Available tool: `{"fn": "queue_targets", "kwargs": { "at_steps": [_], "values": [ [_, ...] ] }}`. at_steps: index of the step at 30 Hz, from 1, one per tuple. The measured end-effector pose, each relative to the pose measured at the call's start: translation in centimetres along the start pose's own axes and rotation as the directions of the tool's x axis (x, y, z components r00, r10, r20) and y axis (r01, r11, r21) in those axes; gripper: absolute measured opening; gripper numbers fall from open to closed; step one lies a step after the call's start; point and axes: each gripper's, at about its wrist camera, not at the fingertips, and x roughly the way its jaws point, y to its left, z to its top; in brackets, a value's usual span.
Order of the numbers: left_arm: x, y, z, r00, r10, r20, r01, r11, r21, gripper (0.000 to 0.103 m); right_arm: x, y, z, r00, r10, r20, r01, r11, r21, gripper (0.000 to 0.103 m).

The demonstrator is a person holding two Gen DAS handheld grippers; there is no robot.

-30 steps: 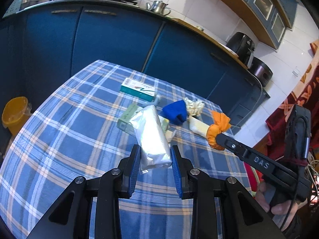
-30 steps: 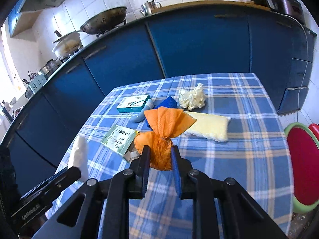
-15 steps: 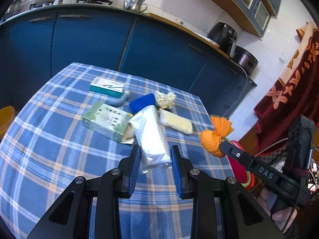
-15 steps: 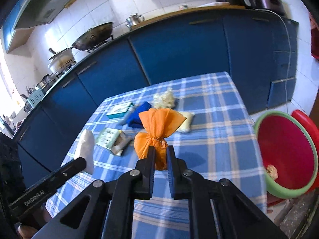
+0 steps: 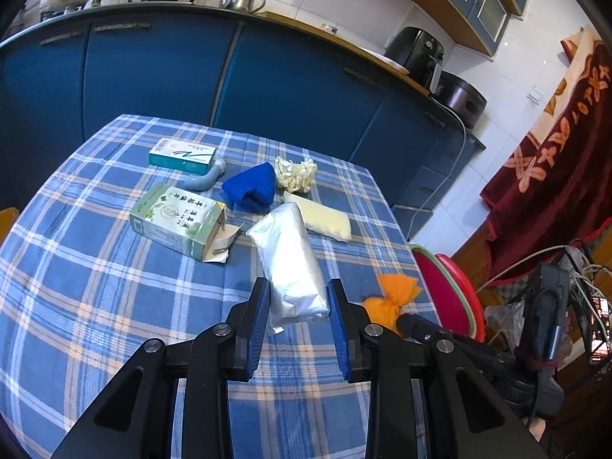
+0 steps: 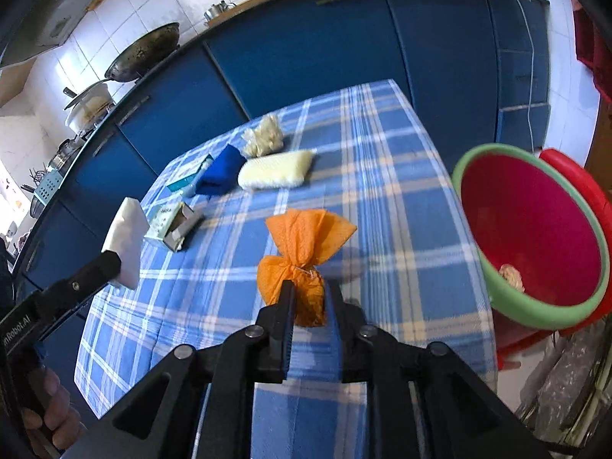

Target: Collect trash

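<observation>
A silver foil packet point(image 5: 292, 267) is clamped between the blue pads of the left gripper point(image 5: 296, 308), its near end pinched and its far end raised above the checked tablecloth point(image 5: 95, 298). An orange tied bundle point(image 6: 302, 252) sits between the fingers of the right gripper point(image 6: 309, 298), whose jaws are opening; the near pad looks to be against the bundle, while a narrow gap appears at the other. The bundle is carried above the cloth near the table's edge. Just to the right of that gripper, beyond the table edge, a red basin with a green rim point(image 6: 508, 306) is seen, with a small pale scrap point(image 6: 510, 273) lying inside it. Ahead of the left gripper and slightly left, an opened green carton point(image 5: 178, 220) lies flat on the cloth. Farther ahead, a pale yellow sponge point(image 5: 325, 218) and a blue cloth point(image 5: 250, 189) are set close together, with a crumpled whitish wad point(image 5: 296, 174) just behind them. A teal box point(image 5: 183, 155) and a grey curved tube point(image 5: 208, 176) lie farthest, touching each other.
</observation>
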Motion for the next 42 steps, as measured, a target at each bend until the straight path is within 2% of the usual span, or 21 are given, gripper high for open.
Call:
{"fn": "queue_targets", "kwargs": {
  "at_steps": [1, 3, 8, 11, 13, 15, 18, 23, 29, 36, 42],
  "values": [
    [0.0, 0.0, 0.0, 1.0, 0.001, 0.0, -0.001, 1.0, -0.002, 0.031, 0.1, 0.0, -0.1, 1.0, -0.003, -0.002, 0.003, 1.0, 0.002, 0.037],
    [-0.1, 0.2, 0.0, 1.0, 0.003, 0.001, -0.003, 1.0, -0.006, 0.031, 0.3, 0.1, -0.1, 1.0, -0.008, -0.002, 0.008, 1.0, -0.007, 0.052],
    [0.0, 0.4, 0.0, 1.0, 0.004, -0.002, -0.004, 1.0, -0.013, 0.031, 1.7, 0.5, -0.2, 0.999, -0.036, -0.021, 0.035, 0.999, -0.024, 0.053],
    [0.1, 0.5, -0.1, 1.0, 0.005, -0.007, -0.005, 1.0, -0.012, 0.031, 2.0, 1.0, -0.2, 0.998, -0.058, 0.004, 0.058, 0.997, -0.059, 0.054],
    [0.3, 0.5, -0.1, 1.0, 0.006, -0.01, -0.006, 1.0, -0.01, 0.031, 2.2, 1.3, -0.3, 0.997, -0.071, 0.011, 0.072, 0.994, -0.08, 0.05],
    [0.3, 0.5, -0.1, 1.0, 0.007, -0.012, -0.007, 1.0, -0.007, 0.031, 2.4, 1.5, -0.4, 0.998, -0.058, 0.005, 0.058, 0.994, -0.096, 0.039],
    [0.6, 0.3, -0.1, 1.0, 0.01, -0.019, -0.01, 1.0, -0.002, 0.031, 2.1, 1.8, -0.6, 0.998, -0.063, 0.025, 0.066, 0.991, -0.117, 0.034],
    [1.3, -0.5, 0.0, 0.999, 0.01, -0.033, -0.009, 1.0, 0.015, 0.031, 0.5, 1.3, -0.2, 0.996, -0.056, 0.067, 0.063, 0.992, -0.11, 0.033],
    [2.6, -2.4, 0.1, 0.998, -0.011, -0.06, 0.014, 0.999, 0.048, 0.031, -2.8, -1.1, 0.6, 0.989, -0.063, 0.132, 0.071, 0.996, -0.054, 0.033],
    [4.8, -5.9, 0.0, 0.993, -0.052, -0.108, 0.064, 0.991, 0.114, 0.031, -5.5, -5.2, 1.2, 0.976, -0.126, 0.18, 0.121, 0.992, 0.037, 0.033],
    [7.5, -9.7, 0.0, 0.982, -0.09, -0.164, 0.118, 0.978, 0.172, 0.031, -6.4, -9.5, 1.4, 0.964, -0.192, 0.185, 0.169, 0.977, 0.131, 0.033]
  ]
}}
